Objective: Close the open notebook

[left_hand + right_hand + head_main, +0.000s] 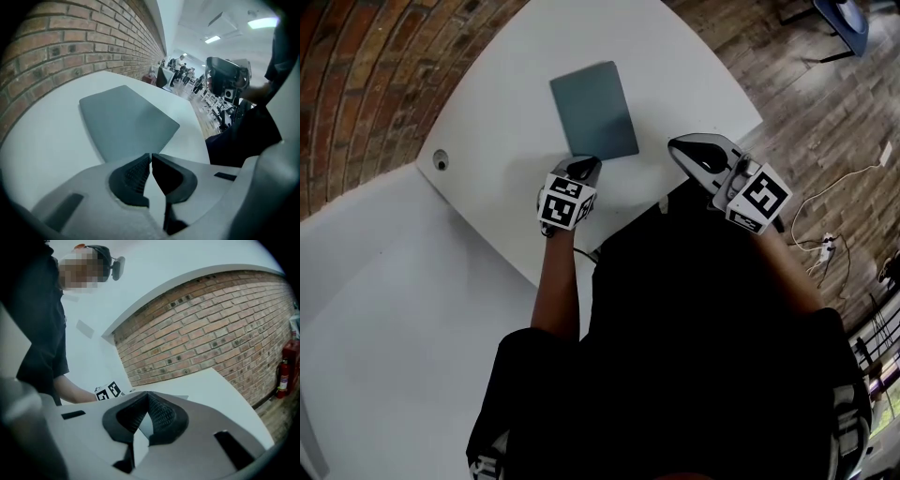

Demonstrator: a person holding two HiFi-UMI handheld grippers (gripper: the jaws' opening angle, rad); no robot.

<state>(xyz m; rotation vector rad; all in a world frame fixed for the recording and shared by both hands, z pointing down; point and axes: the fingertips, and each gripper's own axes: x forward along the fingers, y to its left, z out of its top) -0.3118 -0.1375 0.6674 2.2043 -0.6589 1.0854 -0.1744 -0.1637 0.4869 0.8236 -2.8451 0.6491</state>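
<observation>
Notebook (594, 111) lies closed, flat on the desk (694, 75): task appears complete. Left tongs (584, 169) at its near edge and right tongs (682, 148) are both closed, empty

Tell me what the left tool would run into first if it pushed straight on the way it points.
Most likely the closed grey notebook: the left tool points down at its near edge. Depth is unclear, so it might touch the white table just short of it.
</observation>
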